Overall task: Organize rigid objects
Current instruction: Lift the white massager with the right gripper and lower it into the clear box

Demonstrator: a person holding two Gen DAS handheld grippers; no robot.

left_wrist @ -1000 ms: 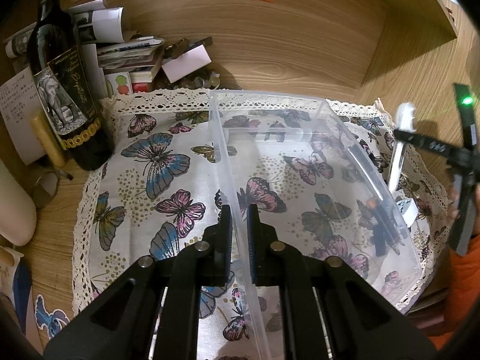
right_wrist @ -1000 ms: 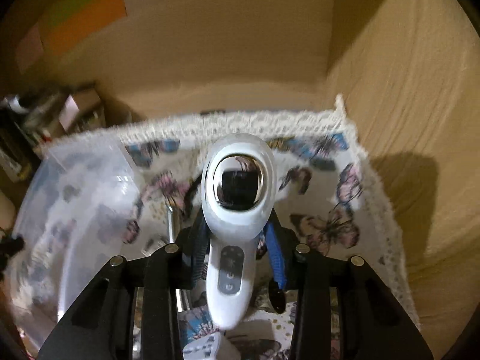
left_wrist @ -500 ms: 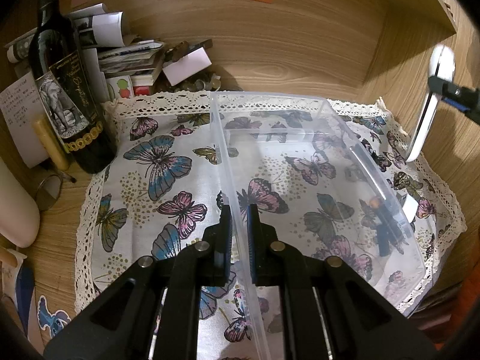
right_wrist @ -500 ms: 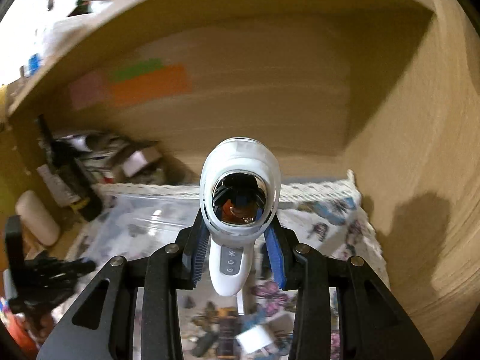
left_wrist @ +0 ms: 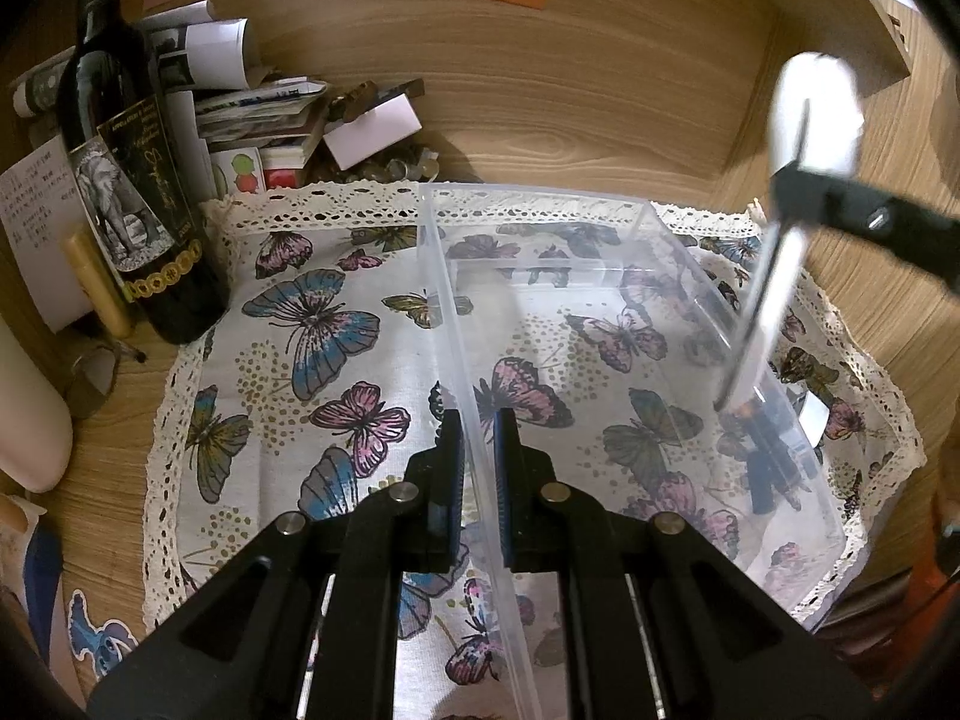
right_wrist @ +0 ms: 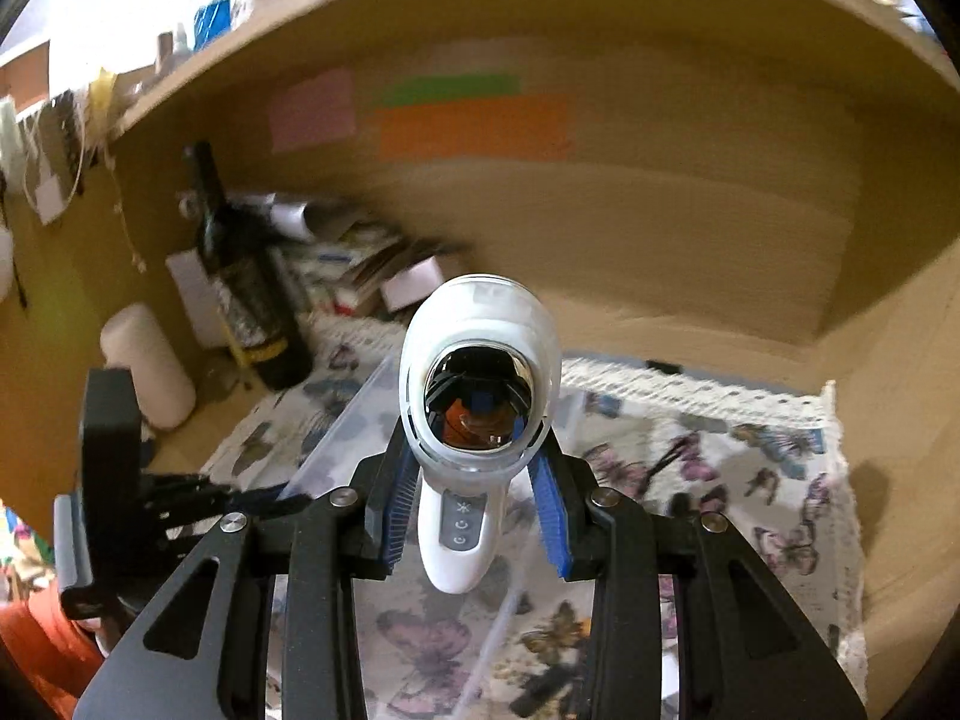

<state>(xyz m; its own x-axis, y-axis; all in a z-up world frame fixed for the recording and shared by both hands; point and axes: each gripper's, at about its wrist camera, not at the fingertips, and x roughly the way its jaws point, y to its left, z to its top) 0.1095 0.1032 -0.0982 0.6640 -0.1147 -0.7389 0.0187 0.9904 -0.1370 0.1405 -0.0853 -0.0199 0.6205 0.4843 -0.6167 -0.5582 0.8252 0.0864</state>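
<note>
A clear plastic bin stands on a butterfly cloth. My left gripper is shut on the bin's left wall. My right gripper is shut on a white handheld device with a shiny round face and small buttons. In the left wrist view the device is held in the air over the bin's right wall, with the right gripper's arm across it. A dark object lies on the cloth just beyond the bin's right wall.
A dark wine bottle stands at the cloth's left edge. Papers and small boxes are piled against the wooden back wall. A white cylinder stands at far left. A wooden side wall closes the right.
My right gripper has lifted the white device from the cloth and carried it up and left, over the bin's right wall. My left gripper has stayed on the bin's wall.
</note>
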